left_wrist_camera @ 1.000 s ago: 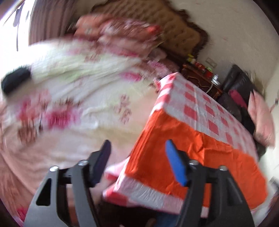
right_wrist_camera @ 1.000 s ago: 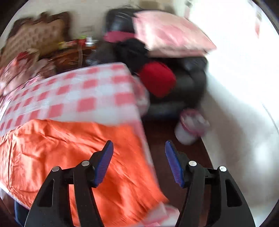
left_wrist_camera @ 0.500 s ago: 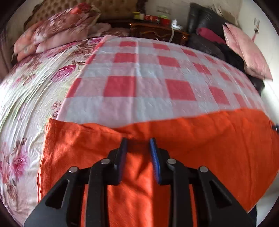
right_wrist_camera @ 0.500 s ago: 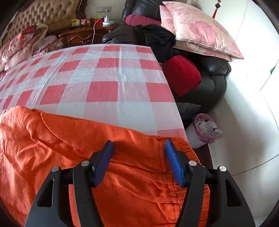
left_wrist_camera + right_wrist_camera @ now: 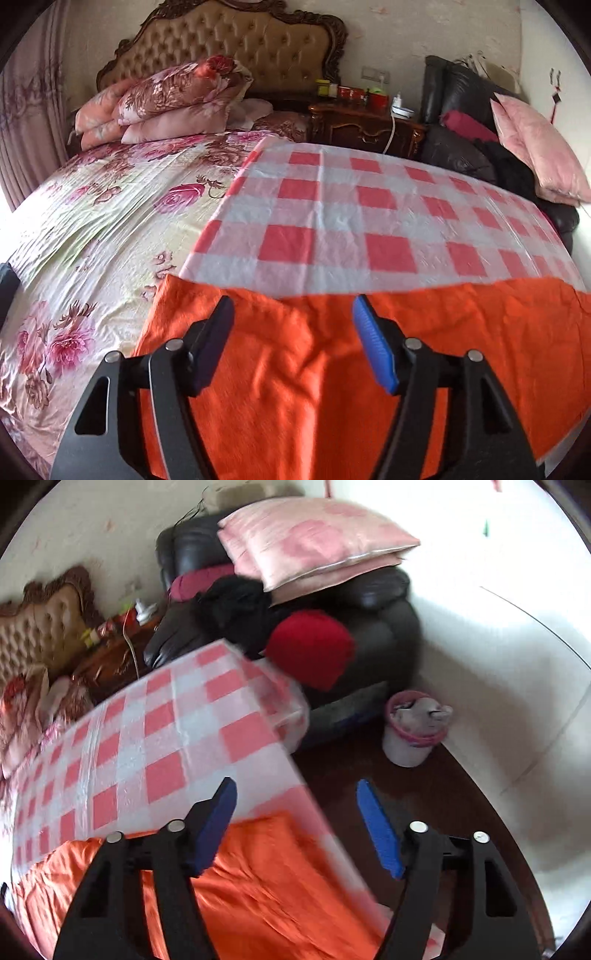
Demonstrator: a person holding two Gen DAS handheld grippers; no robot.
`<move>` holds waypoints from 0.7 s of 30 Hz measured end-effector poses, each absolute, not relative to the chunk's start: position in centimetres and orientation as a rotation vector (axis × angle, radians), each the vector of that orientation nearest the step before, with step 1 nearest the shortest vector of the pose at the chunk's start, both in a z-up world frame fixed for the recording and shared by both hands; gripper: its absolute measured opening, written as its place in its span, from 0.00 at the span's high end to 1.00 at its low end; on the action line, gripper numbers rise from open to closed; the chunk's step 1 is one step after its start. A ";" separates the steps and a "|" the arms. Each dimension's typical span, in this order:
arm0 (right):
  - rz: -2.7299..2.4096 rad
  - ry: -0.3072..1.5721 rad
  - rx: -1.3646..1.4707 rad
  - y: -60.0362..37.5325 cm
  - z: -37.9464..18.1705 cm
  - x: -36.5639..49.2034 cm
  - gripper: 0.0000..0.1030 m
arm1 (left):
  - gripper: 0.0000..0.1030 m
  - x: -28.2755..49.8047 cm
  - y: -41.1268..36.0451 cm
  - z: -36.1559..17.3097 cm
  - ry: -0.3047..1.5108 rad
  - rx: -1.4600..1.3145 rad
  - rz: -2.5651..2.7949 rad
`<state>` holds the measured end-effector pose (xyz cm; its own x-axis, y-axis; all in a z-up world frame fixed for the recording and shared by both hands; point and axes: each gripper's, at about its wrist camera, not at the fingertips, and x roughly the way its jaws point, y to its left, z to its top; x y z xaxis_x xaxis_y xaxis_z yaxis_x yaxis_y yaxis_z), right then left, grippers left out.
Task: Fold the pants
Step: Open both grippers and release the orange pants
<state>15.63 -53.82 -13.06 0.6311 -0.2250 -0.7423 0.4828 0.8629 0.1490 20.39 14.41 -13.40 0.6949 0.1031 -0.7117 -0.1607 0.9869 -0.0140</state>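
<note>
The orange pants (image 5: 314, 376) lie spread flat along the near edge of a red-and-white checked cloth (image 5: 369, 221) on the bed. My left gripper (image 5: 293, 341) is open and empty, held above the pants near their far edge. In the right wrist view the pants (image 5: 266, 893) lie at the lower left. My right gripper (image 5: 295, 823) is open and empty, over the right edge of the checked cloth (image 5: 166, 746) where the bed drops to the floor.
A floral bedsheet (image 5: 92, 229) covers the bed's left side, with stacked pillows (image 5: 166, 99) by the headboard. A wooden nightstand (image 5: 365, 122), a black sofa (image 5: 380, 635) with a pink cushion (image 5: 314, 542) and red cushion (image 5: 310, 646), and a small bin (image 5: 413, 731) stand on the right.
My left gripper, nearly shut over the pants half a second ago, has opened wide and lifted. My right gripper stayed open and swung right, off the pants toward the bed's edge and floor.
</note>
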 end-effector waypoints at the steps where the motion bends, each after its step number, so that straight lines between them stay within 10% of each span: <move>1: -0.426 0.791 0.348 -54.1 -12.9 14.6 0.37 | 0.35 19.9 13.8 -13.5 0.806 -0.073 0.153; 10: -0.378 1.020 0.446 -56.0 -19.3 9.7 0.50 | 0.39 20.1 11.5 -16.6 0.970 -0.104 0.095; 21: -0.381 0.852 0.305 -51.3 -15.1 7.1 0.52 | 0.41 15.7 13.8 -14.5 0.916 -0.138 0.129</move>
